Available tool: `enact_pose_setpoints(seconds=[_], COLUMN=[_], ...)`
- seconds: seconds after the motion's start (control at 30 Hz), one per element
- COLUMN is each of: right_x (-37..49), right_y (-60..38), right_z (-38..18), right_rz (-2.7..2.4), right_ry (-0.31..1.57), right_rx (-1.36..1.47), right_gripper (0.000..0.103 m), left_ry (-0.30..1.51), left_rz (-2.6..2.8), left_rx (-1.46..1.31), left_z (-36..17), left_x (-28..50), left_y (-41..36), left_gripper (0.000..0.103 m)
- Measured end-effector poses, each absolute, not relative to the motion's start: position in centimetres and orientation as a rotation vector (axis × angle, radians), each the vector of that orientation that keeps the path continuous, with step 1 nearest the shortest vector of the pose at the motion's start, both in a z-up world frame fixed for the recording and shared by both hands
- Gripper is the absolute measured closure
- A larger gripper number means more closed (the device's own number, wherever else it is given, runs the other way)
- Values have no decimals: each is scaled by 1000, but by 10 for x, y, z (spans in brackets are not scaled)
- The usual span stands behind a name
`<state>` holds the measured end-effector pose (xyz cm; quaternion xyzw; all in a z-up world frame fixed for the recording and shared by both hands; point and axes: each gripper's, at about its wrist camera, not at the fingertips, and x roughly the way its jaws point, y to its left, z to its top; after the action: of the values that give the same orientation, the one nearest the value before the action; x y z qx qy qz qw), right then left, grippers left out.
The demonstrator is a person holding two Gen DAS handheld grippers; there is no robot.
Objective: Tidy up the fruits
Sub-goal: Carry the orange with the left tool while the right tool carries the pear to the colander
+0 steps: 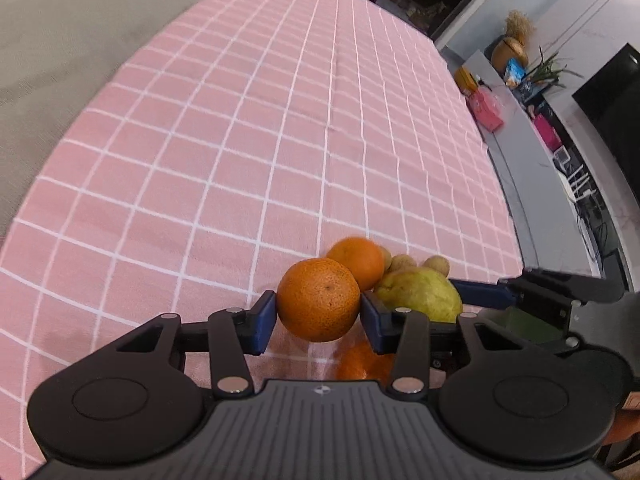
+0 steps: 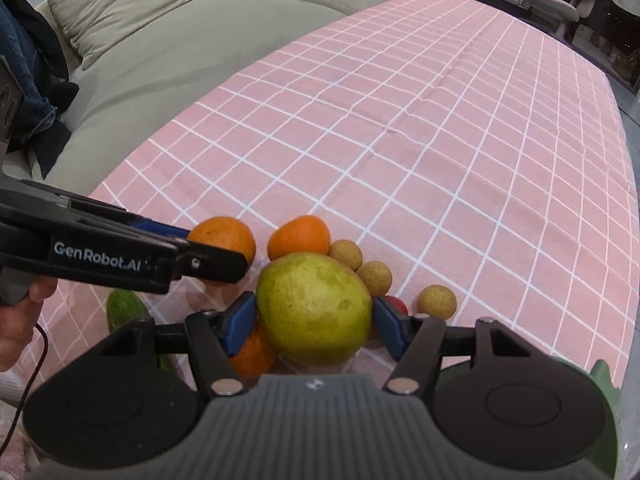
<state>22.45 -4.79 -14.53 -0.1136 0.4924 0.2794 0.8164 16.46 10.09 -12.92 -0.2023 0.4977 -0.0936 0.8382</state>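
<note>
Cloth [image 2: 440,140]: pink grid, bare beyond the fruit; no container in view.
Pear [image 2: 314,308]: pinched by right gripper [image 2: 314,320], long axis toward the camera.
Orange [image 1: 318,300]: pinched by left gripper [image 1: 318,316], just left of pear.
Second orange [image 2: 299,238]: behind pear, nearer the right gripper.
Small fruits [image 2: 374,278]: right of pear.

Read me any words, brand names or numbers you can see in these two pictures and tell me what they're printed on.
"GenRobot.AI": white lettering on the side of the left gripper, seen from the right wrist view.
Packages on the shelf in the left wrist view: print too small and blurred to read.
</note>
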Motion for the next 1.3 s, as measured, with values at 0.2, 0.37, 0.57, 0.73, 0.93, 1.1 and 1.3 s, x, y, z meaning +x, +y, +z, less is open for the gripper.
enact_pose_setpoints(seconds=[0.2, 0.37, 0.57, 0.73, 0.93, 1.1, 1.3], right_x=[214, 198, 172, 150, 126, 116, 115], right_y=[-51, -58, -80, -111, -148, -172, -188], right_z=[-122, -95, -63, -44, -40, -49, -67], right_rz=[581, 573, 545, 496, 422, 366, 328], right_ry=[1006, 958, 911, 894, 913, 955, 1000], right_rx=[-204, -161, -107, -62, -73, -107, -166], right_gripper=[42, 42, 42, 42, 42, 42, 42], left_ry=[997, 966, 931, 913, 918, 943, 971], left_rz=[-191, -213, -274, -366, -498, -591, -654], left_rx=[-426, -454, -433, -410, -319, -221, -103], left_z=[-104, -85, -61, -45, -39, -46, -59], left_x=[158, 152, 142, 135, 127, 115, 107], left_y=[105, 105, 92, 66, 21, -19, -56], left_gripper=[52, 52, 52, 52, 52, 52, 52])
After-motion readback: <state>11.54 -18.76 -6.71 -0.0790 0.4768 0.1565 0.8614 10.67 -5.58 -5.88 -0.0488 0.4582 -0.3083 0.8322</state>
